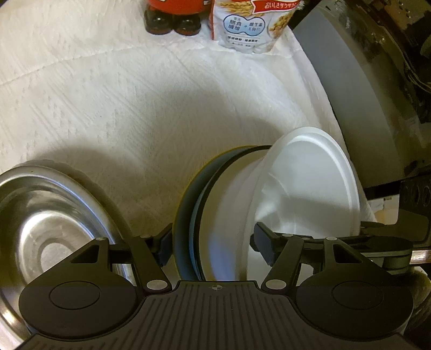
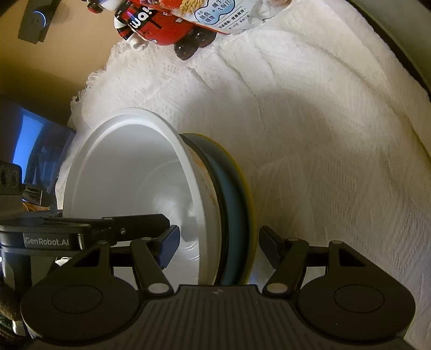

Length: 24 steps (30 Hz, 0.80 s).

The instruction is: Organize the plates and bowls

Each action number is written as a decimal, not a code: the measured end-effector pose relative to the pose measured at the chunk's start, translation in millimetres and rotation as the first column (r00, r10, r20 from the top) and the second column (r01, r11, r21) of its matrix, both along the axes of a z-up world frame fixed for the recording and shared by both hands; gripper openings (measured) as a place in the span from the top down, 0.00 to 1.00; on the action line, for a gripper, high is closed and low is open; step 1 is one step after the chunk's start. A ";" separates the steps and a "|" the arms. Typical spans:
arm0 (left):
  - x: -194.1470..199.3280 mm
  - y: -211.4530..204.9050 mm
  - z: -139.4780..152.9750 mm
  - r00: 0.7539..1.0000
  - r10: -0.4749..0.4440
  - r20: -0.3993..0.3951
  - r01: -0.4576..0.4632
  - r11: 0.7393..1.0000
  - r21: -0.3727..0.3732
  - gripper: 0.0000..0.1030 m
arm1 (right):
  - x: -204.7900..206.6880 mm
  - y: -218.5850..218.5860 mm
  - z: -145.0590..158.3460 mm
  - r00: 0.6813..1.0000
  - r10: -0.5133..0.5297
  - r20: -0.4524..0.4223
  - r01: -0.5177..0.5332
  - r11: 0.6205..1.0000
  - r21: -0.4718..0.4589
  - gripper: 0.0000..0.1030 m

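Note:
A white bowl [image 1: 304, 188] sits nested on a blue plate [image 1: 192, 215] and a yellow-rimmed plate, and I see the stack edge-on. My left gripper [image 1: 212, 247] straddles the stack's rim. One pad presses the plates' underside and the other sits inside the bowl, so it is shut on the stack. In the right wrist view the same white bowl [image 2: 129, 172] and blue plate [image 2: 231, 188] stand between the fingers of my right gripper [image 2: 218, 247]. Its left pad is inside the bowl. A thin gap shows between its right pad and the yellow rim [image 2: 249, 188].
A steel bowl [image 1: 54, 228] lies on the white cloth [image 1: 134, 107] to the left of the stack. Dark soda bottles [image 1: 172, 21] and a cereal bag [image 1: 247, 24] stand at the far edge. A grey panel [image 1: 350, 94] borders the right side. A lit screen [image 2: 35, 145] sits beyond the cloth's edge.

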<state>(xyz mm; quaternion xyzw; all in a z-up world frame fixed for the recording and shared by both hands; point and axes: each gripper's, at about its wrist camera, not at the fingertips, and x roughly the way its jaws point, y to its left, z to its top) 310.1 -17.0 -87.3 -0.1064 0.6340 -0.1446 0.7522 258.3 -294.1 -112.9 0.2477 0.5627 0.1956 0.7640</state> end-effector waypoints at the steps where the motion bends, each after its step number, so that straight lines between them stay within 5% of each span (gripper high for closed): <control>1: -0.4 -0.3 0.3 1.000 -0.004 -0.001 0.004 1.000 0.000 0.36 | 0.0 1.2 1.5 1.000 0.006 0.001 -0.006 1.000 -0.001 0.43; 13: 0.3 3.0 0.0 0.999 0.009 -0.031 -0.010 1.000 -0.029 0.36 | 2.1 7.8 9.3 1.000 -0.012 -0.029 0.011 0.999 -0.044 0.43; 24: -2.7 16.4 28.0 0.999 0.020 0.032 -0.018 0.997 -0.069 0.36 | 2.8 18.2 43.0 0.999 -0.016 0.042 0.019 0.996 -0.082 0.43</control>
